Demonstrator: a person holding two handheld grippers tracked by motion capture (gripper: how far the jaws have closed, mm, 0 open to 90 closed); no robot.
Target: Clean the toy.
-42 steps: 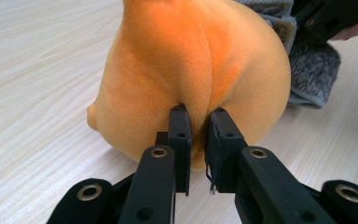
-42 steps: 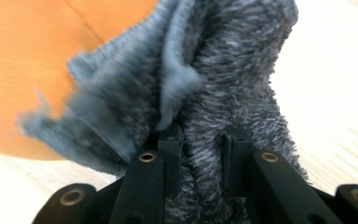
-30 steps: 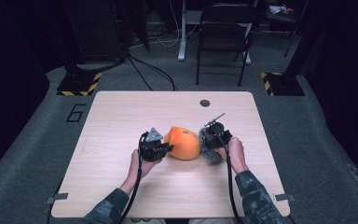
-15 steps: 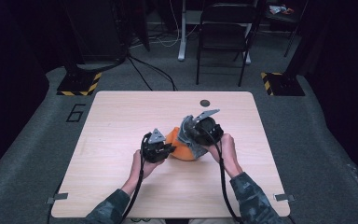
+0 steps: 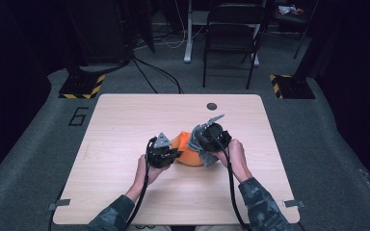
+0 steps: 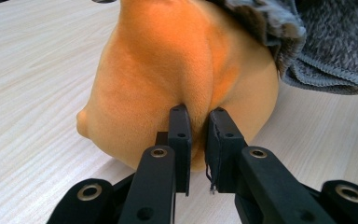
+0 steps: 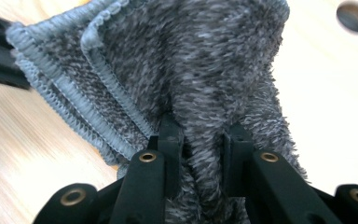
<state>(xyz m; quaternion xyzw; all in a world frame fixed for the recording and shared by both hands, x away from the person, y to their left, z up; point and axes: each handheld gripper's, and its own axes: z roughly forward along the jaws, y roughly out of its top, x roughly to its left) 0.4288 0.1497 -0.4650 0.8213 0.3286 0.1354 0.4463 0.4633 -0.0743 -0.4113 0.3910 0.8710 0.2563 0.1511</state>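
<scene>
Near the middle of the high view, the orange cushion (image 5: 187, 153) rests on the table (image 5: 125, 120), a grey cloth (image 5: 206, 155) draped over its right side. The left gripper (image 5: 169, 155) sits at the cushion's left, jaws pinched on a fold of the orange plush (image 6: 168, 70). The right gripper (image 5: 198, 139) is above the cushion's right part, clenched on a bunch of the grey cloth (image 7: 205, 70), whose stitched edges fan toward the upper left of its own view. A round hole (image 5: 211, 106) lies toward the table's far edge.
</scene>
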